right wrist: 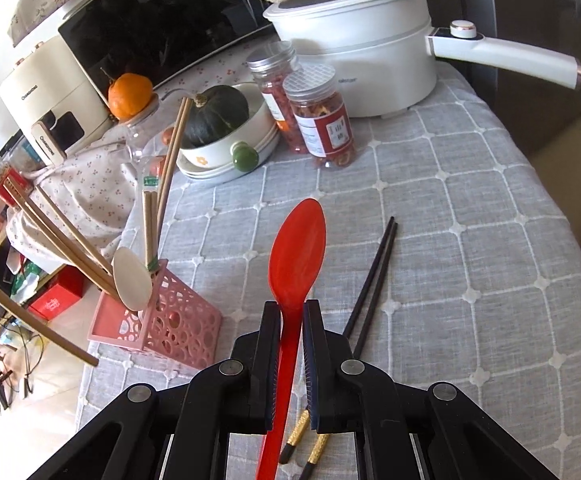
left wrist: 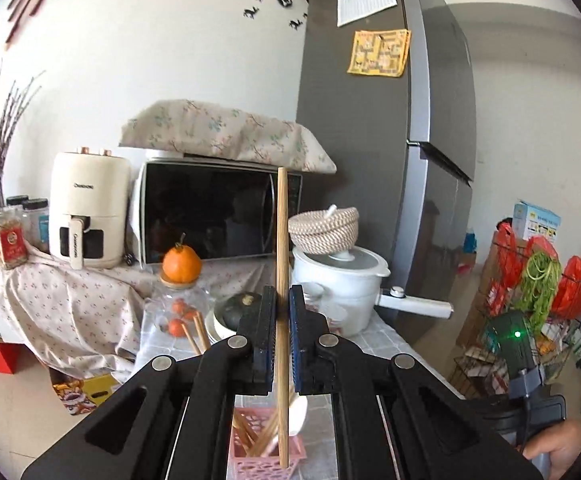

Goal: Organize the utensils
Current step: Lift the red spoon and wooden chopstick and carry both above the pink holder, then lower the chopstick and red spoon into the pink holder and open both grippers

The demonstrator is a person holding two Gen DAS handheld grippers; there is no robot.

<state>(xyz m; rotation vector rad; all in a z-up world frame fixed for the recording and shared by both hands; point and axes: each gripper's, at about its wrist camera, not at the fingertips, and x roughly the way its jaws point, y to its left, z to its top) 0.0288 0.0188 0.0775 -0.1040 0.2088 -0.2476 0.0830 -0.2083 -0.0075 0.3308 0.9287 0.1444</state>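
**Q:** Across the upper frame of the left wrist view, what stands behind the bench?

**A:** Refrigerator [left wrist: 390,120] at upper right; microwave [left wrist: 218,216] at centre under a floral cloth; cream air fryer [left wrist: 86,208] at left. White electric pot [right wrist: 354,52] occupies the upper centre of the right wrist view, on the grey quilted bench [right wrist: 450,240].

**Q:** Where are the utensils?

**A:** Pink perforated holder [right wrist: 170,320], lower left of the right wrist view, contains wooden chopsticks and a pale spoon [right wrist: 132,280]. Black chopsticks [right wrist: 372,280] lie flat on the bench, right of centre.

**Q:** State of each tool?

**A:** Left hand-held gripper [left wrist: 280,312] is closed on a single wooden chopstick [left wrist: 282,240], held upright, its lower end above the holder [left wrist: 266,440]. Right hand-held gripper [right wrist: 290,320] clamps the handle of a red spoon [right wrist: 298,248], bowl pointing away toward frame centre.
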